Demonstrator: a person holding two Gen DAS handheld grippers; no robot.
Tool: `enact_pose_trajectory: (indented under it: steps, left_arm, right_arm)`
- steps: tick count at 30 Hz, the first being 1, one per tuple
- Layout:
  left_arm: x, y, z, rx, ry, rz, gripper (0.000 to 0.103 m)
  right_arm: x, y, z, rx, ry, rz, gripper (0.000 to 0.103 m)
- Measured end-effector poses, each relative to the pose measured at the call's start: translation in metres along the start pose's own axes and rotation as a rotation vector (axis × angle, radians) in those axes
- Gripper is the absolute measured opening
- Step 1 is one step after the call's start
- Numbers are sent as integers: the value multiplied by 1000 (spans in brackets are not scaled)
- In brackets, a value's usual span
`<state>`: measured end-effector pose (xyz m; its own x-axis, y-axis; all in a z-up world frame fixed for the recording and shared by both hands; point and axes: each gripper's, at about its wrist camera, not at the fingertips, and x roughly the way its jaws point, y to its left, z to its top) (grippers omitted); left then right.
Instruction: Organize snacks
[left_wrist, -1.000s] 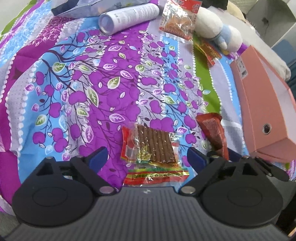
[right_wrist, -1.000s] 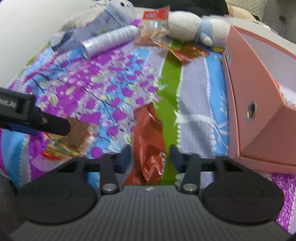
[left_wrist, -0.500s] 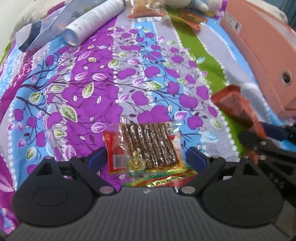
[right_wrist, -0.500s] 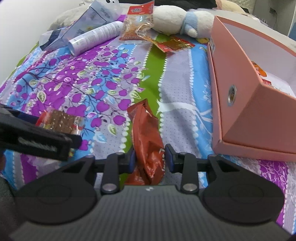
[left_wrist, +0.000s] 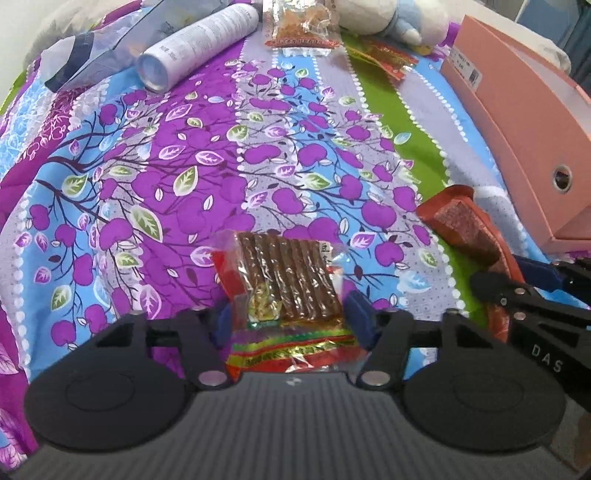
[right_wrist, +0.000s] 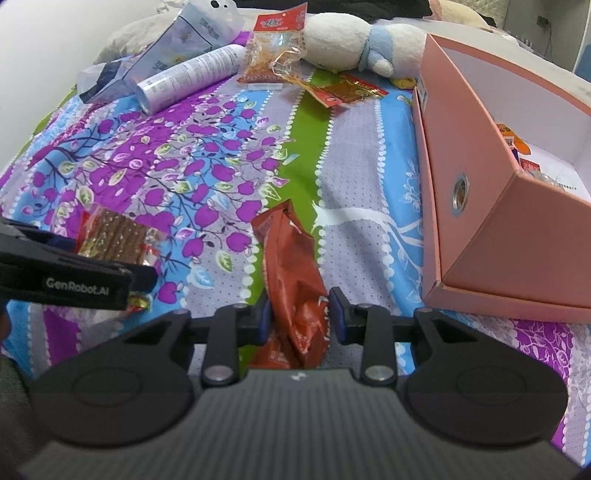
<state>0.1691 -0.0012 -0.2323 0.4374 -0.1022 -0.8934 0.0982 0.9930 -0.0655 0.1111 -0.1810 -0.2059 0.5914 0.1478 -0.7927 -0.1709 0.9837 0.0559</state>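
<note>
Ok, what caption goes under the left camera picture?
Left tool closing around a snack pack on the quilt.

"GenRobot.AI" on left gripper (right_wrist: 66, 273); "DAS" on right gripper (left_wrist: 546, 360)

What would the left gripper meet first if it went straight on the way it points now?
Most likely the stick-snack packet, already between the closing jaws of the left gripper. Under it lies only the bedspread. Depth is unclear.
</note>
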Motion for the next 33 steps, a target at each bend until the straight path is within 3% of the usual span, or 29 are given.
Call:
enact_pose_trajectory:
  steps: [5, 33]
  left_arm:
    - [-9, 4, 0, -28, -7, -40, 56]
    - [-130, -5, 41, -78, -217, -179, 56]
  right_arm:
    - [-7, 4, 4, -3, -11, 2, 35]
    - [-97, -4, 58, 79, -196, 6, 35]
